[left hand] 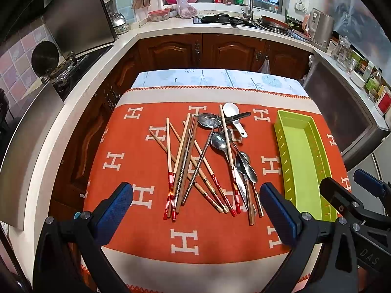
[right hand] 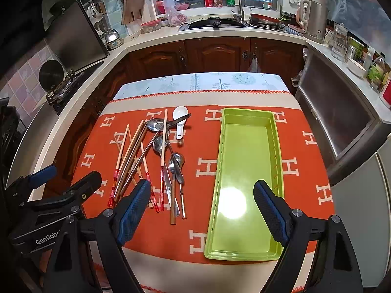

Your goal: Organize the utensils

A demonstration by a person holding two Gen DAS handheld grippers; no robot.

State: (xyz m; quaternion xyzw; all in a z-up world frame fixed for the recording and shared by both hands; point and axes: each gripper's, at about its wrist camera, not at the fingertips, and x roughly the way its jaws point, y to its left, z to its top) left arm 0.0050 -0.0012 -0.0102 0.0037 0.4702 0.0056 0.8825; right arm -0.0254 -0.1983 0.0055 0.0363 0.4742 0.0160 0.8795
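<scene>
A heap of wooden and metal chopsticks (left hand: 188,161) (right hand: 133,161), several metal spoons (left hand: 220,142) (right hand: 158,144) and a white ceramic spoon (left hand: 233,114) (right hand: 180,117) lies on the orange cloth (left hand: 136,161) (right hand: 195,219). An empty green tray (left hand: 301,161) (right hand: 246,171) lies to the right of the heap. My left gripper (left hand: 196,195) is open and empty, above the near ends of the chopsticks. My right gripper (right hand: 201,193) is open and empty, above the tray's near left part. The left view also shows the right gripper's fingers (left hand: 337,195) at the tray's near end.
The small table stands in a kitchen, with white counters and brown cabinets (left hand: 220,51) on three sides. A stove (left hand: 68,68) is at the left, a sink with faucet (right hand: 234,0) at the back, a steel cabinet (right hand: 342,122) at the right.
</scene>
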